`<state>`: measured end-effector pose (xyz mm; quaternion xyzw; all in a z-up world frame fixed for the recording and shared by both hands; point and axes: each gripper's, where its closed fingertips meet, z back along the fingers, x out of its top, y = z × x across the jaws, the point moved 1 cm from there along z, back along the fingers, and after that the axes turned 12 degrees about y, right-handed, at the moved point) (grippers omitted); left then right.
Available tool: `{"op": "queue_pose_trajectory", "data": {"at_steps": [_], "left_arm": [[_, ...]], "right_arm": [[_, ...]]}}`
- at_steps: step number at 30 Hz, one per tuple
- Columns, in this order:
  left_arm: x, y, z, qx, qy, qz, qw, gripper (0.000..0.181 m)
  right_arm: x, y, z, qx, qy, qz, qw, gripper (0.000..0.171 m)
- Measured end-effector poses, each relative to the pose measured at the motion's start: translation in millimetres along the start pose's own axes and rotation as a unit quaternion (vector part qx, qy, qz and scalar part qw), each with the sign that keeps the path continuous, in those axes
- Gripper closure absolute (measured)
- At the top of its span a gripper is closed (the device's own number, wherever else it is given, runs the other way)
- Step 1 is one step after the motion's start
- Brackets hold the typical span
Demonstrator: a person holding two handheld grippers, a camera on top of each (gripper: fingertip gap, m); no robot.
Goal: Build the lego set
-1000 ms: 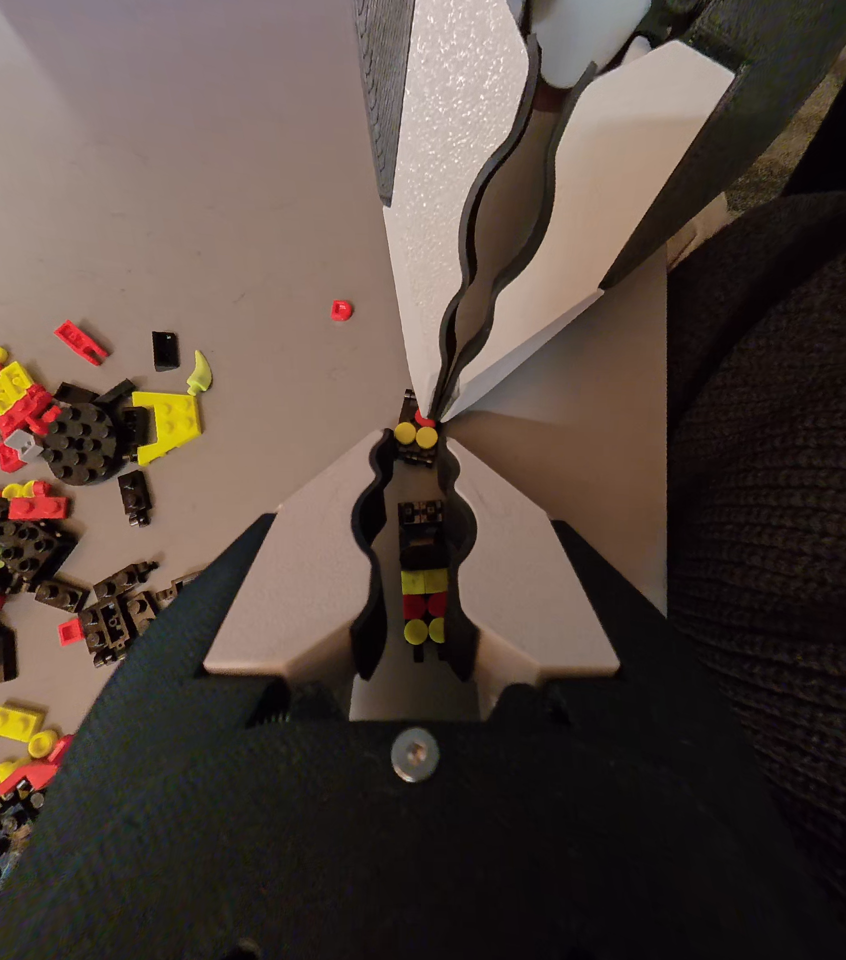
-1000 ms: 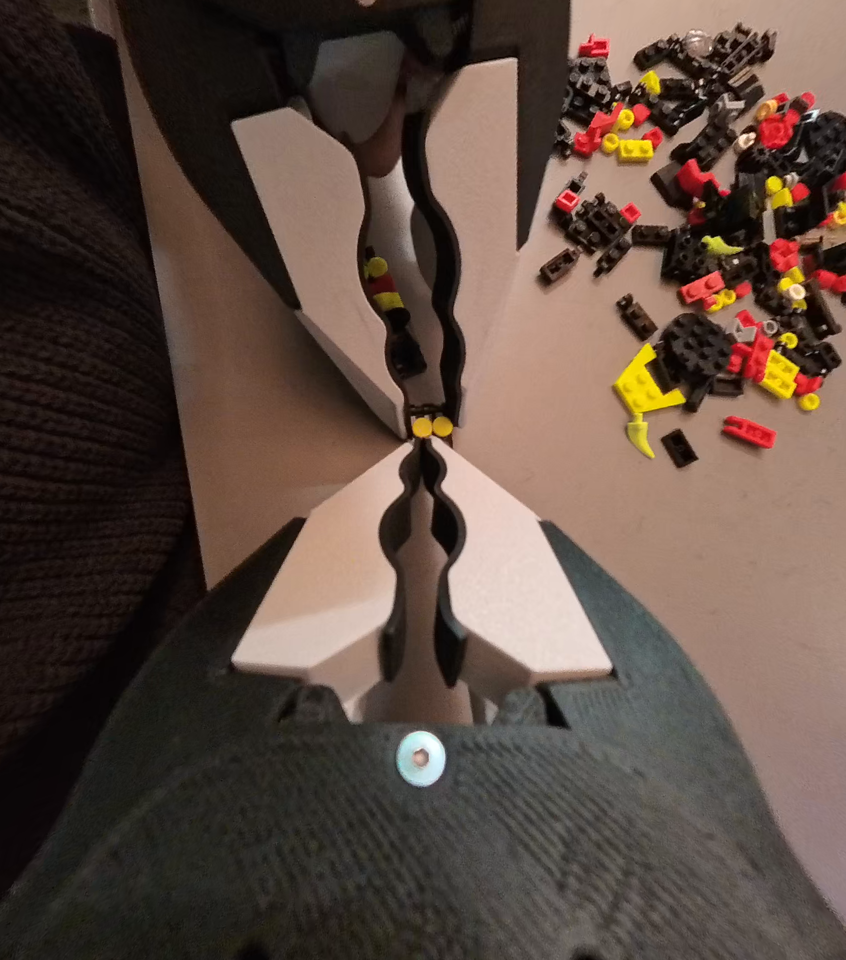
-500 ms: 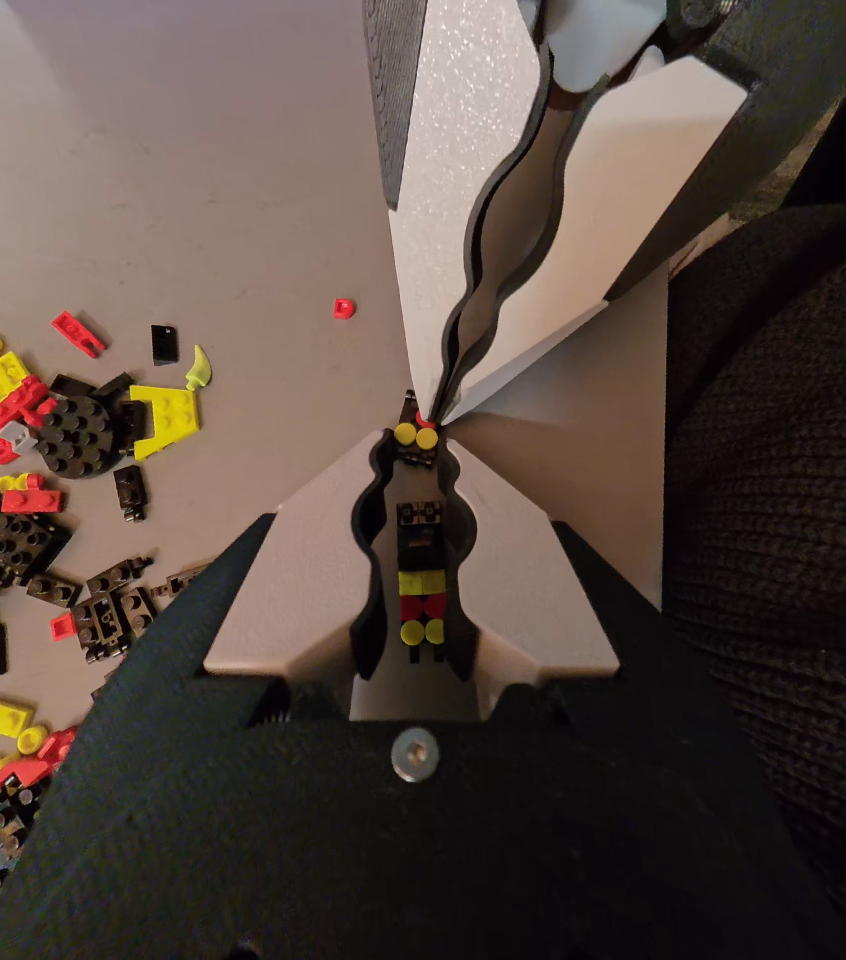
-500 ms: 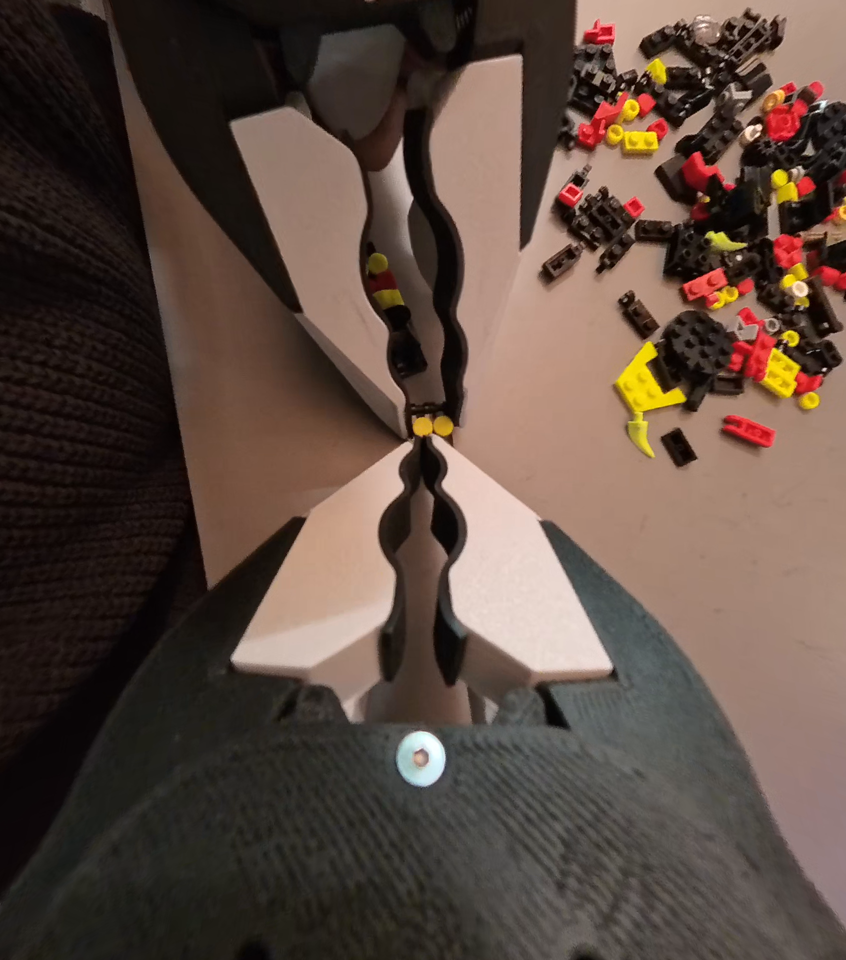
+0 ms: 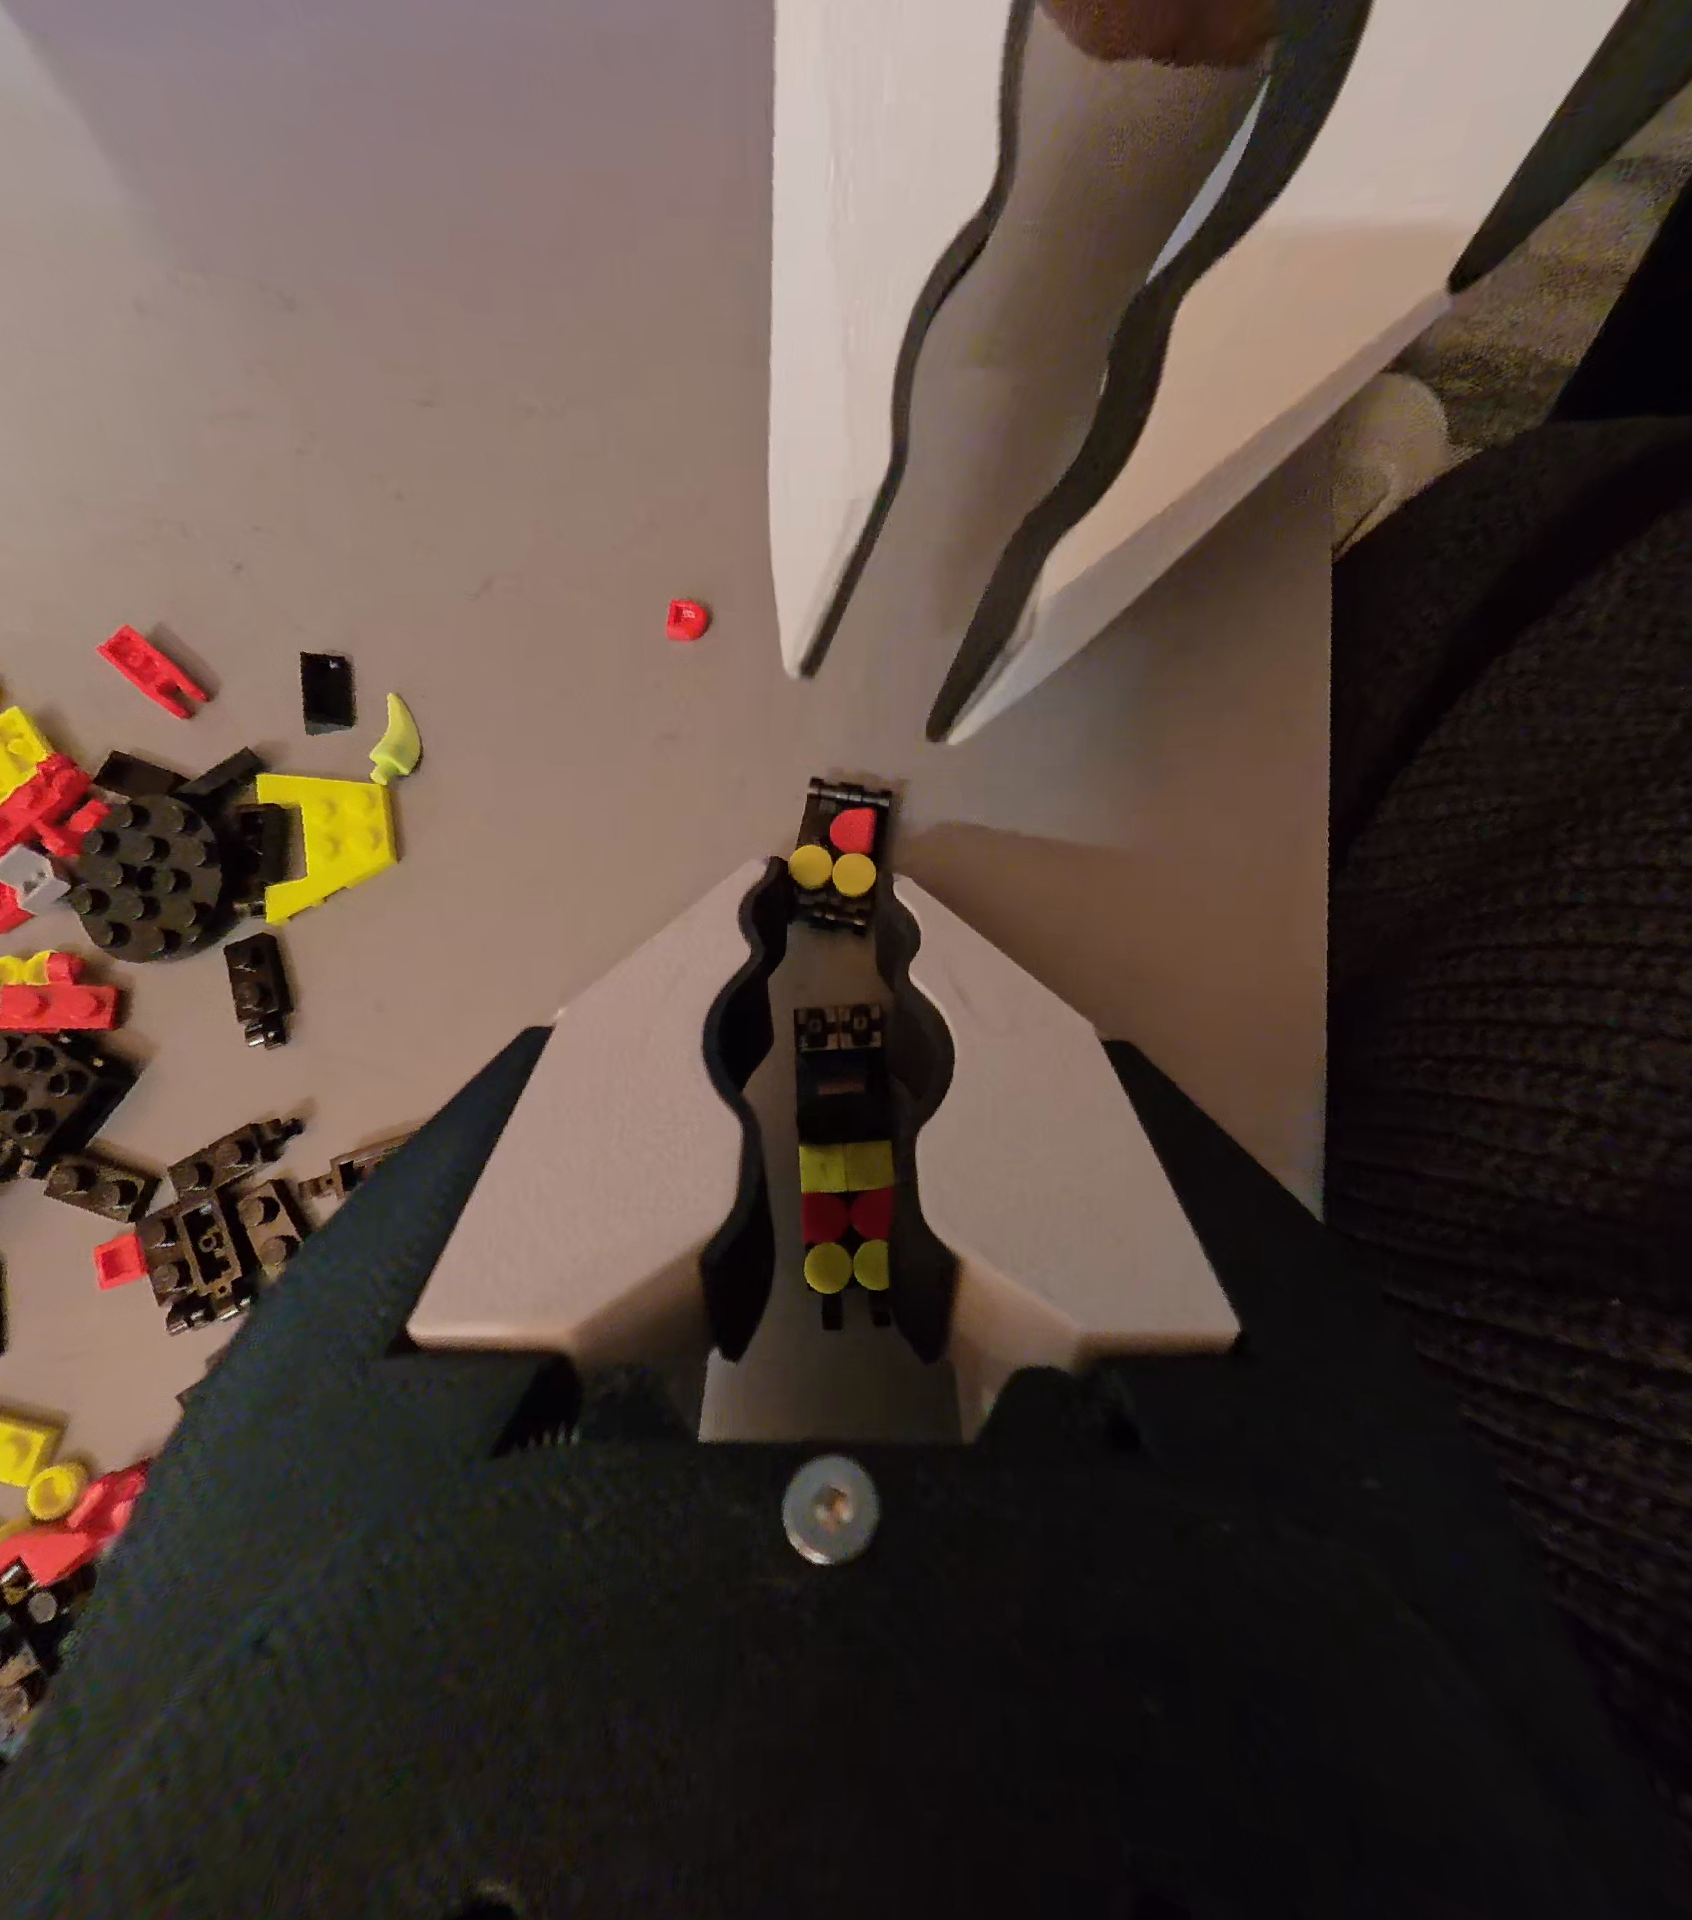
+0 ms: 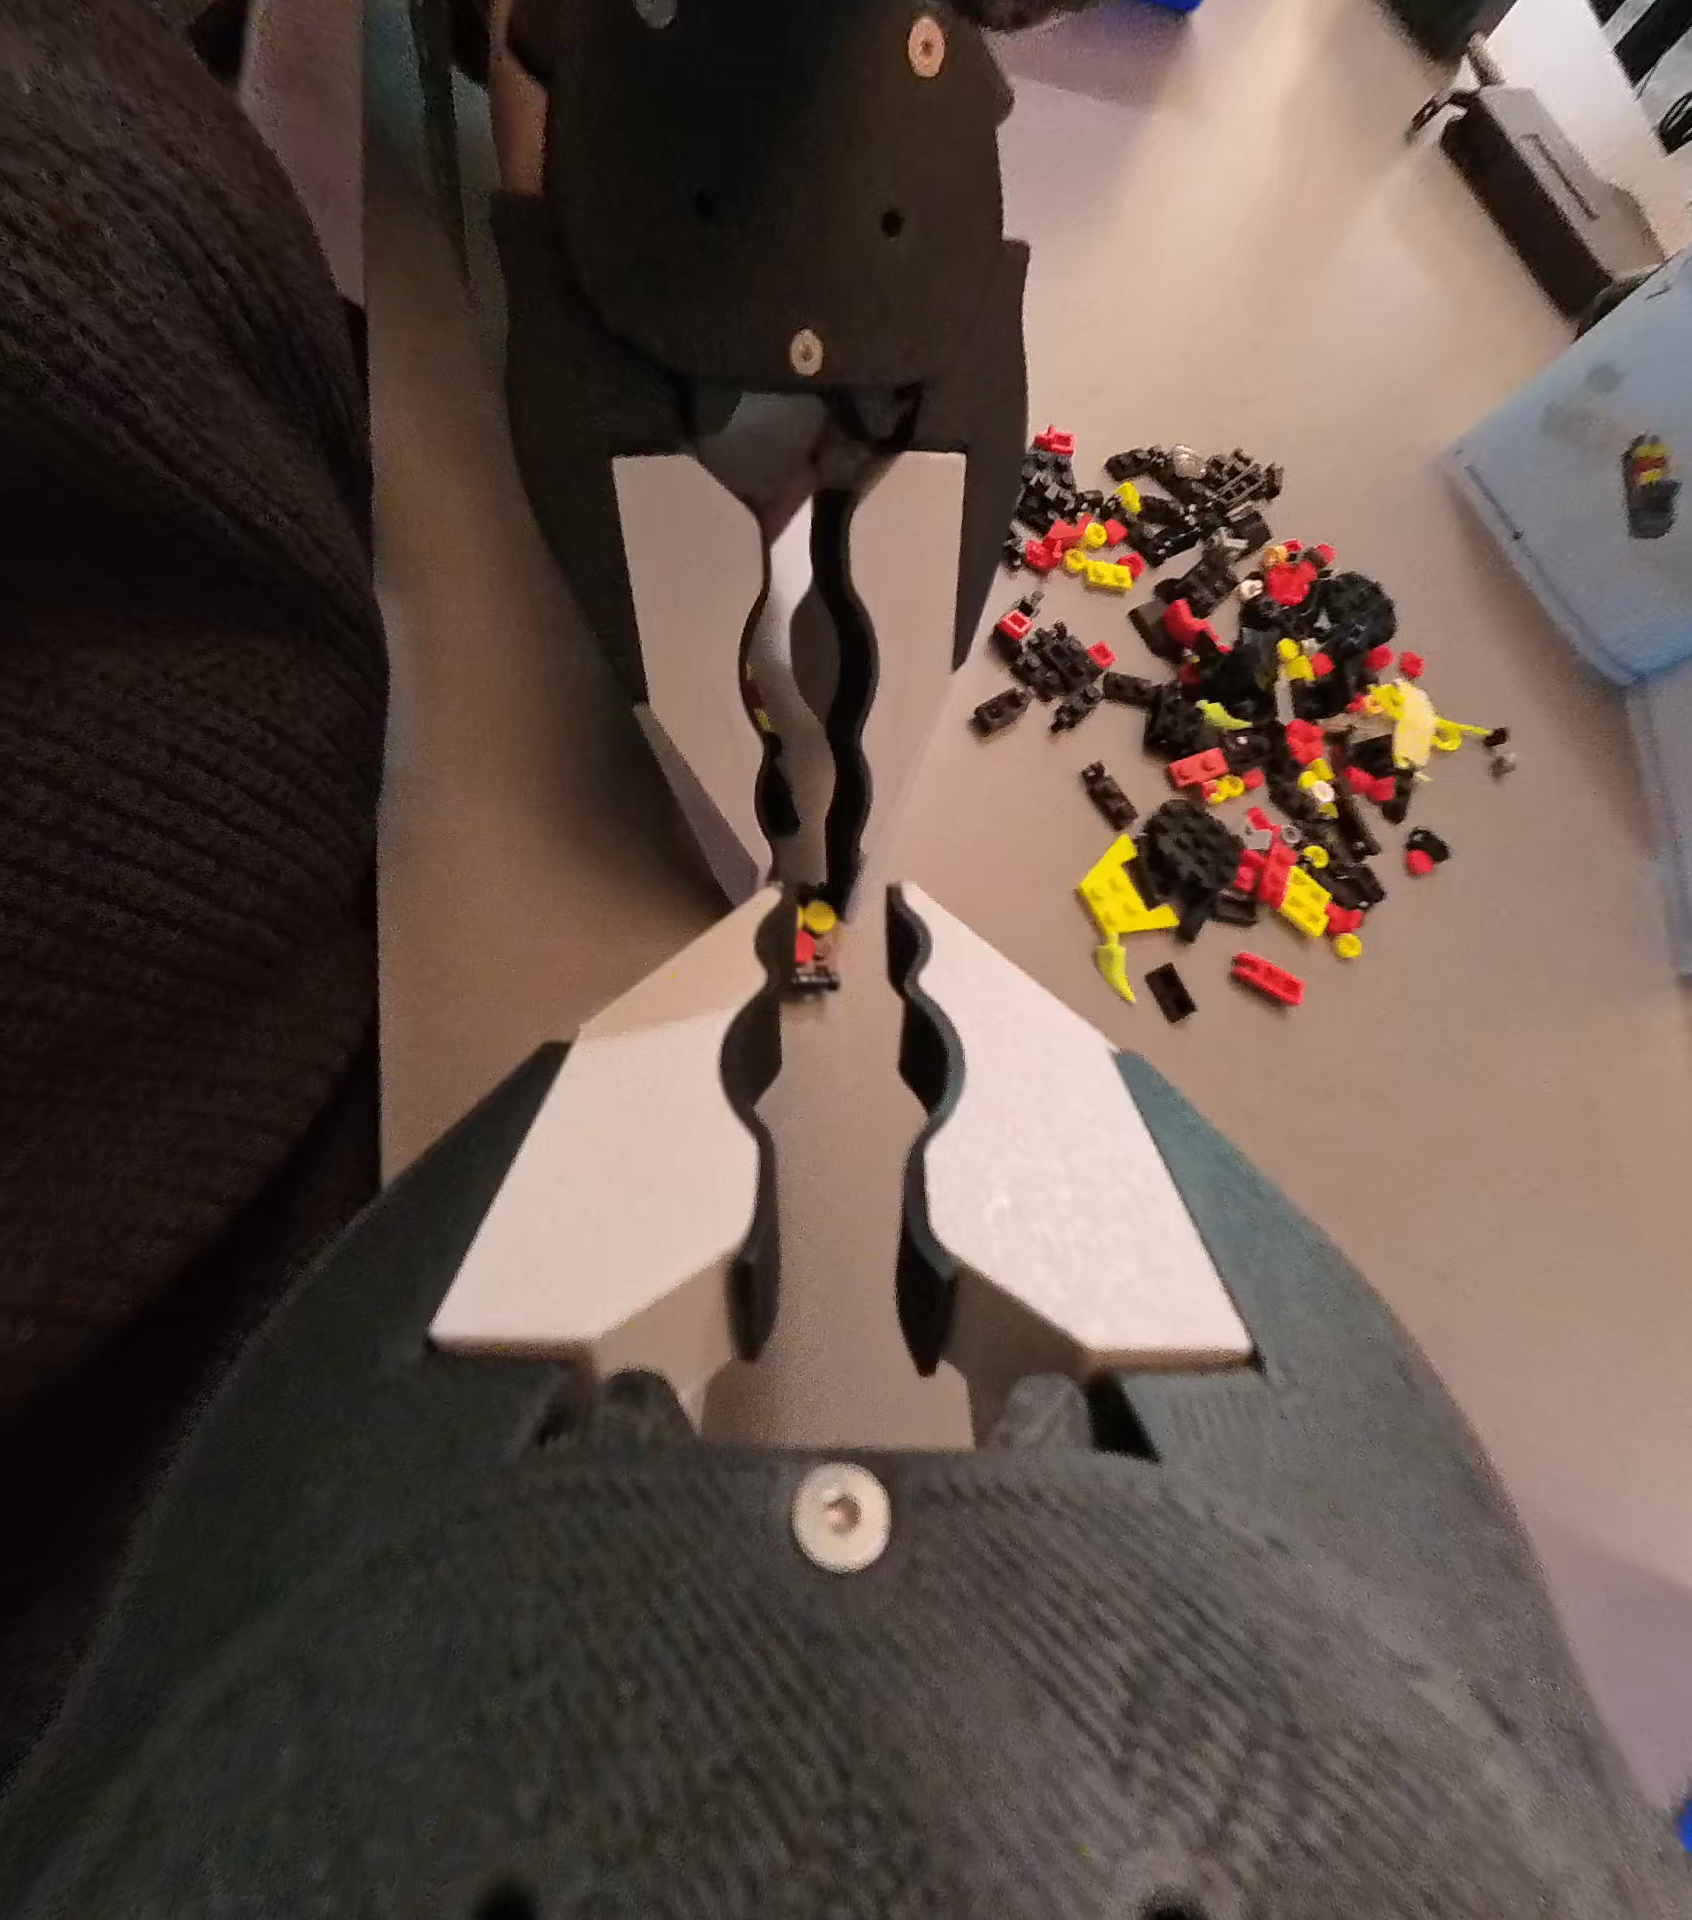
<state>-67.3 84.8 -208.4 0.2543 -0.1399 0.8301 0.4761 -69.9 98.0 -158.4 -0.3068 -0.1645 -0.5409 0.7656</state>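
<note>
My left gripper [image 5: 834, 878] is shut on a long, narrow black lego assembly [image 5: 842, 1101] with yellow and red pieces. The assembly lies along the gap between the fingers, and its front end with two yellow studs and a red piece sticks out past the tips. My right gripper [image 6: 834, 899] is open and empty, facing the left one tip to tip. In the left wrist view the right gripper [image 5: 868, 696] stands a short way off the assembly's end. In the right wrist view the assembly's end [image 6: 814, 940] shows just inside my left finger.
A pile of loose black, red and yellow pieces [image 5: 42, 935] lies on the grey table [image 5: 406, 364]; the pile also shows in the right wrist view [image 6: 1237, 707]. A single small red piece [image 5: 686, 620] lies apart. A light blue booklet [image 6: 1673, 520] lies beyond. A dark knit garment [image 5: 1600, 1039] borders the table edge. Across from one pair of fingers to the other is roughly 5 centimeters. It is some 9 centimeters from my right tips to the dark knit garment [image 5: 1600, 1039]. Seen from the right wrist view [image 6: 275, 725] as well.
My right gripper has opened and pulled back from the assembly's front end, where a red piece now shows. My left gripper keeps its hold.
</note>
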Motion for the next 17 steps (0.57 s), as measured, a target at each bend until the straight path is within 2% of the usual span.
{"op": "queue_pose_trajectory", "data": {"at_steps": [8,12,17], "left_arm": [[0.5,1.4,0.7,-0.041,-0.008,0.052,0.998,0.167],[0.2,4.2,1.3,-0.047,-0.01,0.063,0.997,0.167],[2.1,6.9,5.2,-0.056,-0.019,0.074,0.995,0.167]], "right_arm": [[-8.6,1.1,-8.1,-0.124,0.06,0.158,0.978,0.151],[-19.0,5.8,-20.9,-0.137,0.1,0.206,0.964,0.145],[-21.4,5.3,-24.7,-0.144,0.108,0.221,0.958,0.139]]}}
